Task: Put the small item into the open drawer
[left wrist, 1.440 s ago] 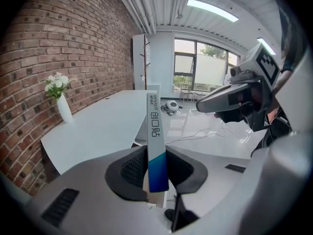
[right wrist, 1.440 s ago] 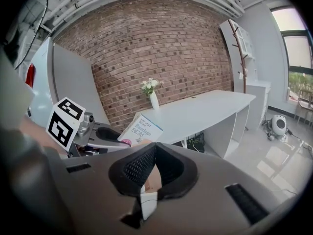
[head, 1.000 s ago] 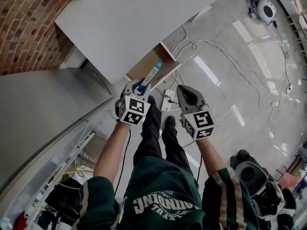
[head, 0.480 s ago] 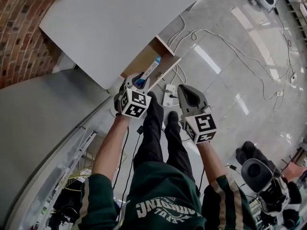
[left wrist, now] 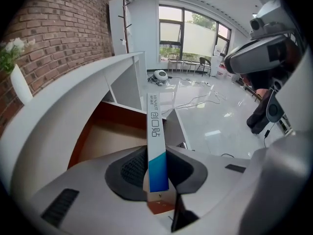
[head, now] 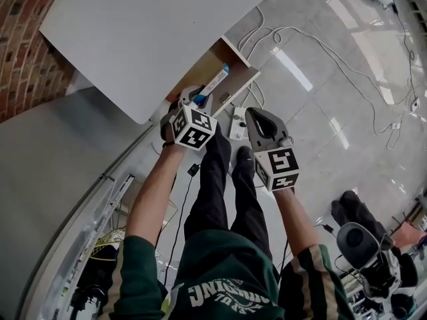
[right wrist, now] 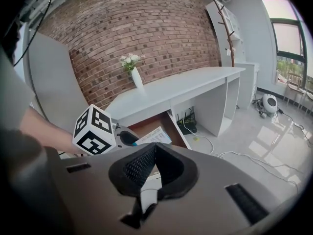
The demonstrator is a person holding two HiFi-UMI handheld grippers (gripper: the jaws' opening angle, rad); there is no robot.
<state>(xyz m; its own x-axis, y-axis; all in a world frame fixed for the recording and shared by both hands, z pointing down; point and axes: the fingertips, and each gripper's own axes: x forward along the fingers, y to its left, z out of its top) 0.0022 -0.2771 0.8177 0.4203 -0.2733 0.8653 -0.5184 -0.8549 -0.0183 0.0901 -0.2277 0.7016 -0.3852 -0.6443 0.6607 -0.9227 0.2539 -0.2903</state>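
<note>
Nearest, the right gripper [head: 256, 114] hangs over the glossy floor [head: 333, 99]. Its jaws are pressed together with nothing between them. Just left of it, the left gripper [head: 194, 99] has its jaws partly apart, clamped on the blue lower end of a slim white-and-blue plaster box [head: 215, 83]. The box slants away toward the open wooden drawer [head: 203, 69], at its front and not lying in it. The drawer juts from under the white desk [head: 147, 32]. A brick wall [head: 27, 59] lies at the far left.
</note>
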